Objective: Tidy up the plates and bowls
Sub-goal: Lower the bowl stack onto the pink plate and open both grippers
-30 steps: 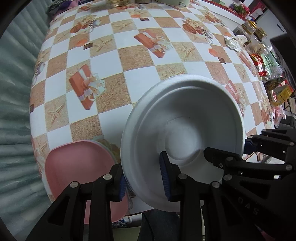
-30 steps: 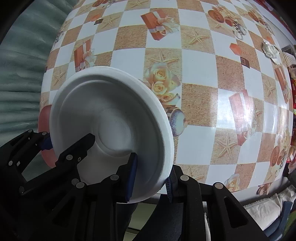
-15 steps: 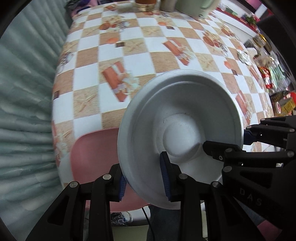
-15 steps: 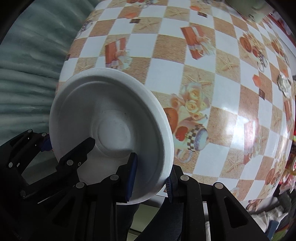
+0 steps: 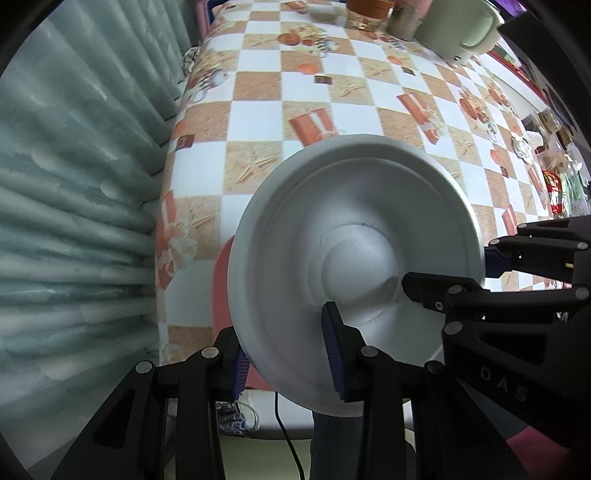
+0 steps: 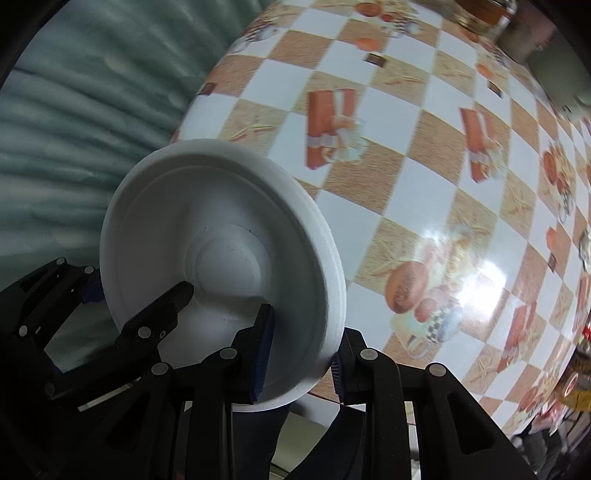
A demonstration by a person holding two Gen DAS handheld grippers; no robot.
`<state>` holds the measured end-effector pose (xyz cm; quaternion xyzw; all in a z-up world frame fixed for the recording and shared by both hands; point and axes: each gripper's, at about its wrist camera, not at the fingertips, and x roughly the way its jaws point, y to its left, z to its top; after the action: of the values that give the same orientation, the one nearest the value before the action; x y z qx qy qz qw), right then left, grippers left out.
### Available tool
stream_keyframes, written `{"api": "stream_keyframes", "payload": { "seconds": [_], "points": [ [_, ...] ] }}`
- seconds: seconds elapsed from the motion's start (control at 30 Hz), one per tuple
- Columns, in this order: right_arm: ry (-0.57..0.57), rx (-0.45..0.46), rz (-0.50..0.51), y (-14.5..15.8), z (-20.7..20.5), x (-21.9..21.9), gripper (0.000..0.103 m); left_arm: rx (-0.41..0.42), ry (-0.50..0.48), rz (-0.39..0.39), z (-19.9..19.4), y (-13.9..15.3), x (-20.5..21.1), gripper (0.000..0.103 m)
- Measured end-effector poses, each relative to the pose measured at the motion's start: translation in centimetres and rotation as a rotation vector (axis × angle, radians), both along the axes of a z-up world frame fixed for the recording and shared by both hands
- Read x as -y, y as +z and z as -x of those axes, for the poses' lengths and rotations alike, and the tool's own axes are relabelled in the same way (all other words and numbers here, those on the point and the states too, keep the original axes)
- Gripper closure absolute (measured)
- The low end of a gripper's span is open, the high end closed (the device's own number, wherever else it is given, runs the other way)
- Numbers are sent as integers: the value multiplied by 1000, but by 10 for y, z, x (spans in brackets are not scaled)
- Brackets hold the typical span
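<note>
Left wrist view first: we see the left hand-held gripper [image 5: 288, 363] pinching the near-left rim of a white bowl [image 5: 354, 266], one blue pad outside the wall and the other inside the hollow. Its jaws have just been opening a little, yet the rim sits between them with the pads on it. From the right side of this view, the right hand-held gripper [image 5: 448, 269] reaches in and clamps the opposite rim, one finger inside the bowl and one outside.

Through the right wrist view we find that right hand-held gripper [image 6: 299, 354] closed on the bowl's [image 6: 221, 229] near-right rim, and the left hand-held gripper [image 6: 136, 291] holding the far-left edge. Both tools carry the bowl together, lifted clear above the bench [image 5: 258, 122], near its left near corner.

Beneath the bowl's left edge, we make out a pink object [image 5: 221, 295], mostly hidden. The bench wears a checked cloth [image 6: 424, 155] of white and tan squares printed with gift boxes, starfish and teapots. Left of it hangs a pale green pleated curtain [image 5: 81, 184]. At the far end stand a pale green container [image 5: 458, 29] and a brown pot [image 5: 369, 11]; packets crowd the right edge, too small for us to identify.
</note>
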<state>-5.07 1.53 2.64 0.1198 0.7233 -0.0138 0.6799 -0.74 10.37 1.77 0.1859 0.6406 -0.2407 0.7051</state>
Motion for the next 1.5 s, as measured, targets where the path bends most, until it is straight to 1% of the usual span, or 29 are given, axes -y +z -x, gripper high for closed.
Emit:
{"api": "stream_keyframes", "payload": {
  "seconds": [0.33, 0.63, 0.93, 1.1, 1.33, 1.43, 1.5],
  "points": [
    [63, -32, -15, -12, -8, -18, 72, -35, 49, -9, -5, -9, -16, 65],
    [69, -57, -32, -22, -11, -20, 72, -52, 46, -28, -7, -14, -20, 65],
    [82, -86, -51, -39, -18, -25, 72, -80, 62, -52, -7, -25, -26, 65],
    [89, -101, -47, -56, -25, -32, 72, -94, 79, -66, -11, -39, -30, 65],
    [84, -102, -44, -74, -28, -34, 72, -97, 107, -52, -16, -52, -34, 65],
    [77, -100, -50, -79, -30, -33, 72, -89, 127, -31, -18, -51, -35, 64],
    [65, -94, -61, -81, -27, -35, 72, -102, 139, -22, -19, -50, -37, 62]
  ]
}}
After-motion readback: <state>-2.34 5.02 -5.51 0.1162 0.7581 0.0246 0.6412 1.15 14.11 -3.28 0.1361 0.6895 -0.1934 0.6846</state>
